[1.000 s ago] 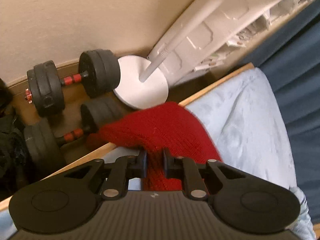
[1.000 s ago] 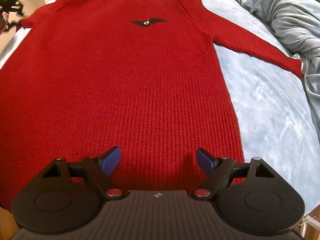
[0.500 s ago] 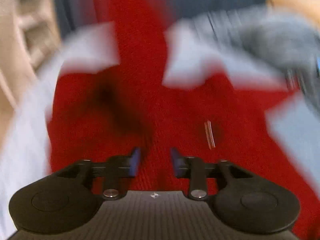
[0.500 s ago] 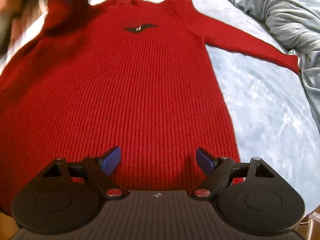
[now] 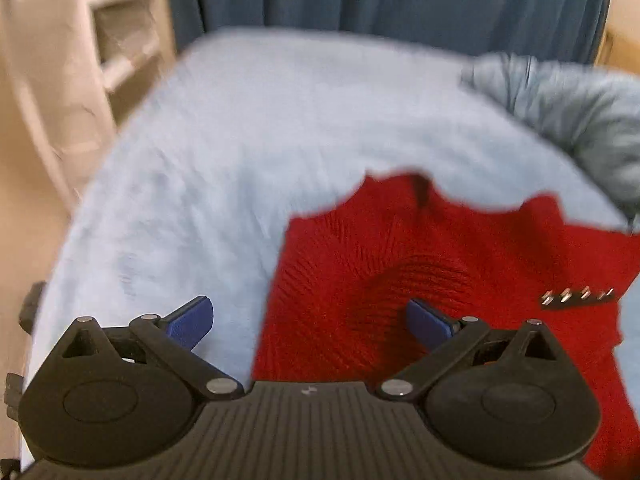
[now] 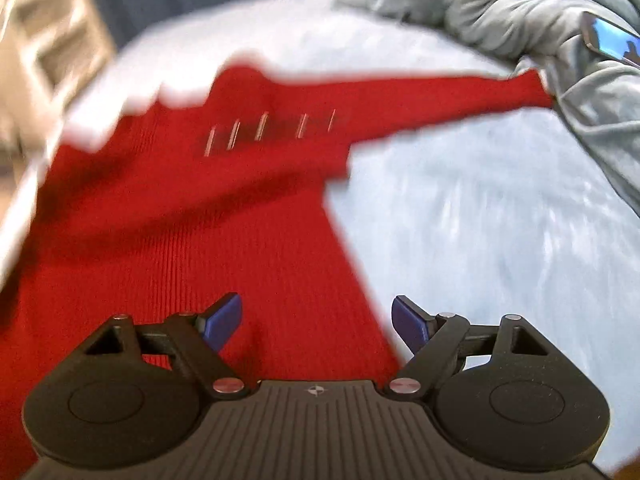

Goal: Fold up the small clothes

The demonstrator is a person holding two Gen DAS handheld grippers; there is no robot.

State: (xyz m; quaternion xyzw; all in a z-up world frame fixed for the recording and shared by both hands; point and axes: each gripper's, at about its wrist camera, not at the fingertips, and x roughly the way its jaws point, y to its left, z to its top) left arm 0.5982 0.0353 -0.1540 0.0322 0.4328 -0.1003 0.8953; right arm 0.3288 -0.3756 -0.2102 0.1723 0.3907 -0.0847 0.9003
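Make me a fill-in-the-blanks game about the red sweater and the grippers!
1. The knitted sweater is colored ___.
2. The left gripper has its jaws ___, holding nothing.
3. The sweater lies on a light ___ blanket.
4. In the right wrist view, the sweater's straight sleeve reaches toward the crumpled ___ bedding.

Missing words: red; open; blue; gray

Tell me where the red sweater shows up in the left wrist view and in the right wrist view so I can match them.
Left wrist view: the red sweater fills the lower right, its left edge running down between the open fingers.
Right wrist view: the red sweater covers the left and centre, one sleeve reaching toward the upper right.
Shared landmark: the crumpled grey-blue blanket at the upper right in both views.
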